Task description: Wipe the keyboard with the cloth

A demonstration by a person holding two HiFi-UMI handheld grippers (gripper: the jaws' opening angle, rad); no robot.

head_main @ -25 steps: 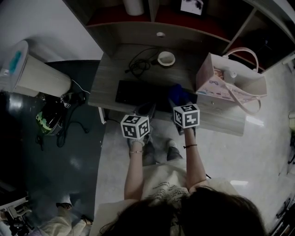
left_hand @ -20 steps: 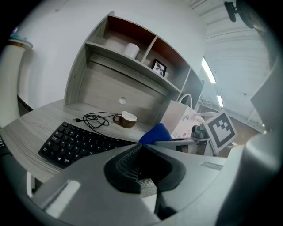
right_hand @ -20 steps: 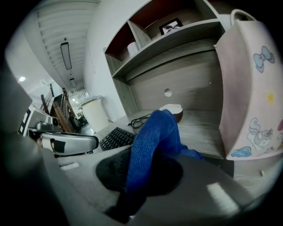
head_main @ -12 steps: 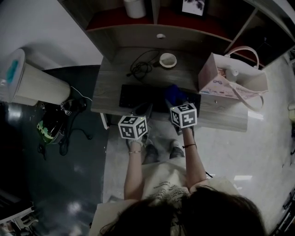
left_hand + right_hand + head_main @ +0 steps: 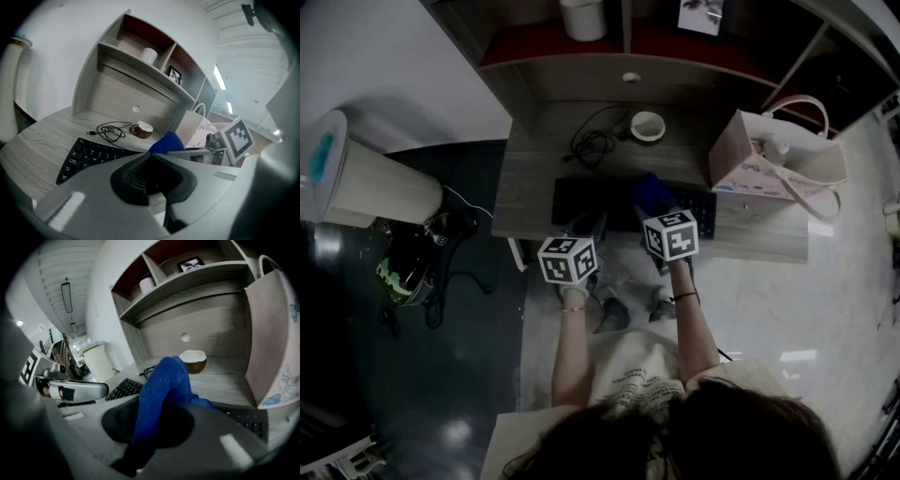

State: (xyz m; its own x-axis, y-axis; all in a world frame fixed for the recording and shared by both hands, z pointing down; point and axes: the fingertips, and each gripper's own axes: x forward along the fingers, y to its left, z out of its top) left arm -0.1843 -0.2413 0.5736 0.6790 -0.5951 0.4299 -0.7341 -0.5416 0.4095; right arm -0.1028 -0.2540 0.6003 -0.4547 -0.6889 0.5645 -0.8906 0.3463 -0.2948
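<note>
A black keyboard [image 5: 595, 202] lies along the front of the grey desk [image 5: 530, 169]. My right gripper [image 5: 653, 212] is shut on a blue cloth [image 5: 651, 192], which rests on the middle of the keyboard. In the right gripper view the cloth [image 5: 164, 380] stands up between the jaws, with keys [image 5: 123, 389] on either side of it. My left gripper [image 5: 590, 226] hovers over the keyboard's front edge, left of the cloth, its jaws together with nothing between them. The left gripper view shows the keyboard [image 5: 89, 157] ahead and the cloth [image 5: 167, 142] to the right.
Behind the keyboard lie a coiled black cable [image 5: 592, 145] and a small bowl [image 5: 648, 125]. A pink paper bag [image 5: 773, 164] stands at the desk's right end. Shelves above hold a white roll [image 5: 583, 17] and a photo frame [image 5: 700, 14]. A white bin [image 5: 366, 178] stands on the floor at left.
The right gripper has slid the blue cloth a little to the left along the keyboard. The left gripper stays near the keyboard's front edge. The head view has shifted slightly.
</note>
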